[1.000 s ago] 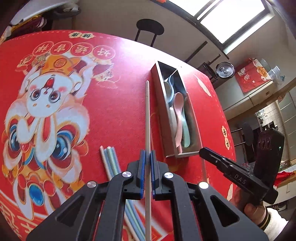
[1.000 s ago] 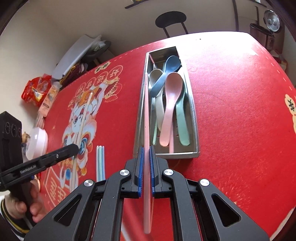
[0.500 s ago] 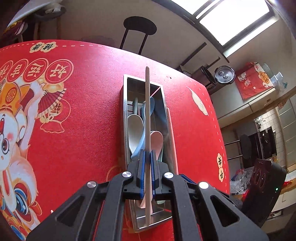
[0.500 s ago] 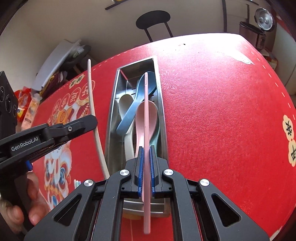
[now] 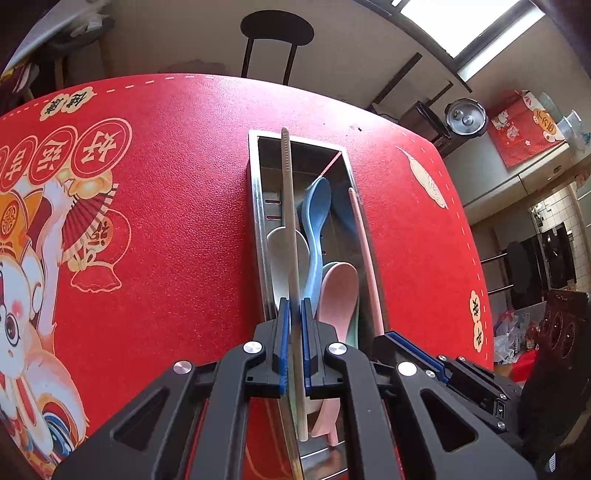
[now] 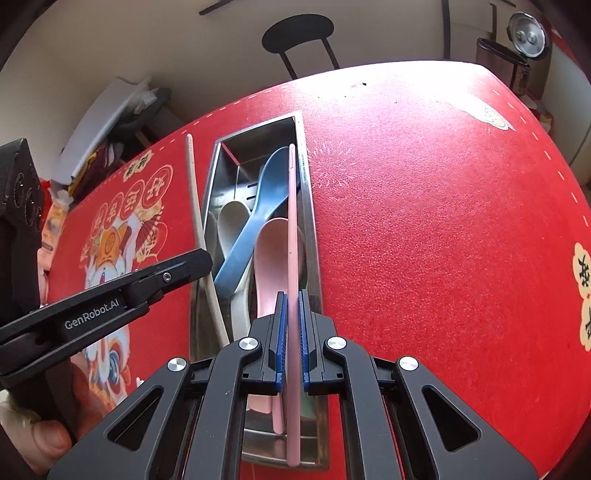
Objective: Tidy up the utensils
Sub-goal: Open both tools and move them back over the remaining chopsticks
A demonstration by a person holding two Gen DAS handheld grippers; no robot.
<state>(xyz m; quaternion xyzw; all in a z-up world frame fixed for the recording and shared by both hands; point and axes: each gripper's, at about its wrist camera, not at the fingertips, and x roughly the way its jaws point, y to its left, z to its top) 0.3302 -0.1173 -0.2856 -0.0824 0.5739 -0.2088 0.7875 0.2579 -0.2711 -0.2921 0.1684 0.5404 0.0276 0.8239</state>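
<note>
A black round stool [image 5: 277,27] stands behind the table [image 5: 184,184], which is covered with a red cloth printed with a cartoon lion figure [image 5: 22,295]. The wall [image 5: 166,40] behind is pale beige. A bright window [image 5: 469,22] is at the upper right and gives daylight. Near it a pressure cooker [image 5: 464,119] stands, beside a counter with a red cloth [image 5: 521,129]

Home dining area, red festive tablecloth [image 5: 184,229], stool [image 5: 277,33], pressure cooker [image 5: 464,118], tiled kitchen beyond
</note>
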